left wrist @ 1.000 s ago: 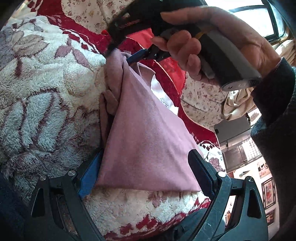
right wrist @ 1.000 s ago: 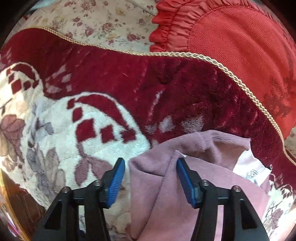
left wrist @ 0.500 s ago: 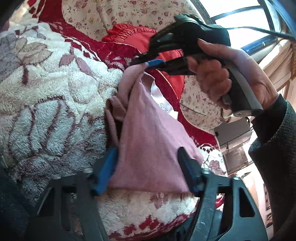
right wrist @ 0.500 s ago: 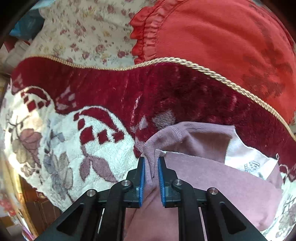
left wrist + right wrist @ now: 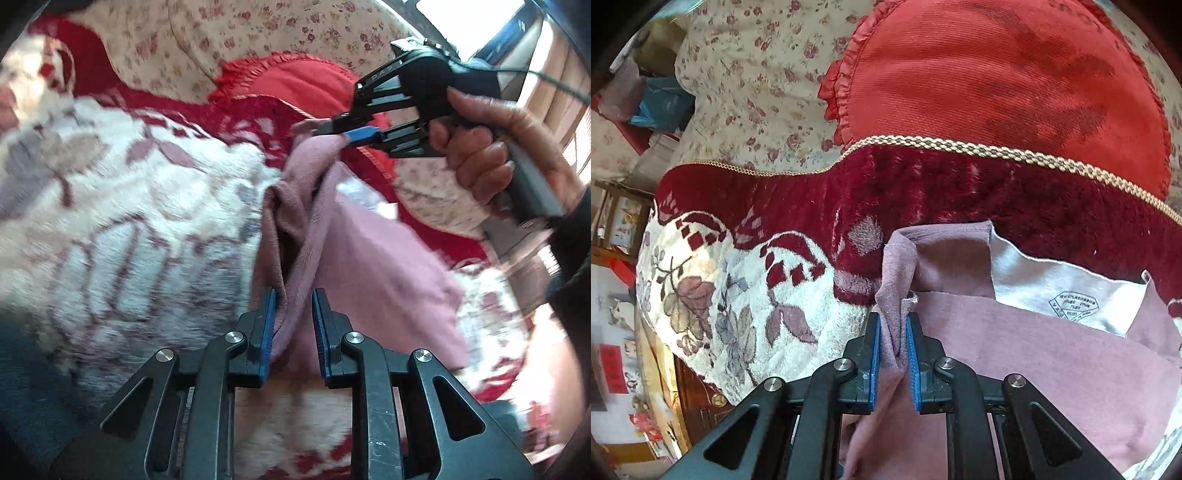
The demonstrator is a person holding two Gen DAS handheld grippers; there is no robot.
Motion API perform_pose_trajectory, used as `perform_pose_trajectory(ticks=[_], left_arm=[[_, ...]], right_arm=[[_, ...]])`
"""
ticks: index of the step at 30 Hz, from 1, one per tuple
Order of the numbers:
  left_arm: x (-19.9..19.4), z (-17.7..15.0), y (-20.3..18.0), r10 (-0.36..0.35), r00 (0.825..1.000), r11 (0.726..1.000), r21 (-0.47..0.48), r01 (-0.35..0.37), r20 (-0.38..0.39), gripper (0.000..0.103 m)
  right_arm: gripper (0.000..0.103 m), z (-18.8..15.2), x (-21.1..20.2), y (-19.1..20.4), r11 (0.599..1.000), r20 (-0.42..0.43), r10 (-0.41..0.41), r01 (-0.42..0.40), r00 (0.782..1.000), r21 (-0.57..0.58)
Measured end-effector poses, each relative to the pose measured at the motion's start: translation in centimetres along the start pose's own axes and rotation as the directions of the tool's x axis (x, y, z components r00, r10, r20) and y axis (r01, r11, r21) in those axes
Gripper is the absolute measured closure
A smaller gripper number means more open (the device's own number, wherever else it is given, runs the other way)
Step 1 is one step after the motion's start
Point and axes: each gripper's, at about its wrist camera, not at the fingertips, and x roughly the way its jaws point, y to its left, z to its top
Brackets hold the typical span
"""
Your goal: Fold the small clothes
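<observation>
A dusty pink garment [image 5: 369,266] lies on a plush red and cream floral blanket [image 5: 147,206], with its white printed label [image 5: 1067,299] showing inside the neck. My left gripper [image 5: 292,299] is at the garment's near edge. Its jaws are closing on a raised fold of the pink cloth, which fills the gap between the blue pads. In the left wrist view a person's hand holds my right gripper [image 5: 334,134] at the far edge. It is shut on a bunched corner [image 5: 892,295] of the garment [image 5: 1015,350], lifted off the blanket.
A red ruffled cushion [image 5: 997,81] leans on a floral sofa back [image 5: 757,74] behind the blanket's gold-corded edge [image 5: 960,142]. A dark sleeve [image 5: 569,258] covers the arm at the right. Shelves and clutter stand beyond the blanket's left side [image 5: 617,221].
The left jaws went from wide open around the near edge to closed in on a fold. The right gripper shut on the far corner and lifted it, so the cloth bunched into a ridge.
</observation>
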Motion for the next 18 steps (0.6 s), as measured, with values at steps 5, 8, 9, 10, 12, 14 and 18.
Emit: perform_pose_trajectory(ticks=[5,8,9,10,12,14,18], left_arm=[[0.7,-0.2,0.2,0.029,1.0,1.0,0.001,-0.029,-0.009,0.066],[0.6,-0.1,0.9,0.012,1.0,0.999,-0.032,-0.012,-0.018,0.062],[0.6,-0.1,1.0,0.006,1.0,0.999,-0.039,-0.006,-0.017,0.062],[0.7,-0.1,1.1,0.0,1.0,0.999,-0.045,-0.001,-0.019,0.062],[0.4,-0.2,1.3,-0.01,1.0,0.998,-0.056,0.008,-0.026,0.063],[0.4,-0.2,1.5,0.004,0.999,0.998,-0.061,-0.006,-0.036,0.08],[0.1,0.0,1.8,-0.014,0.999,0.997,-0.075,0.011,-0.038,0.095]], right_arm=[[0.09,-0.1,-0.1,-0.2,1.0,0.015,0.024,-0.024,1.0,0.003],[0.09,-0.1,0.0,-0.1,1.0,0.017,0.029,-0.029,0.999,0.0],[0.09,-0.2,0.0,-0.2,1.0,0.017,0.03,-0.03,0.999,-0.002],[0.09,-0.2,-0.2,-0.4,0.999,0.019,0.033,-0.033,0.999,-0.002],[0.09,-0.2,-0.2,-0.6,0.999,0.019,0.036,-0.036,0.999,0.004],[0.09,-0.3,-0.1,-0.8,0.999,0.02,0.036,-0.036,0.999,0.005],[0.09,-0.2,-0.2,-1.1,0.999,0.027,0.043,-0.043,0.999,0.009]])
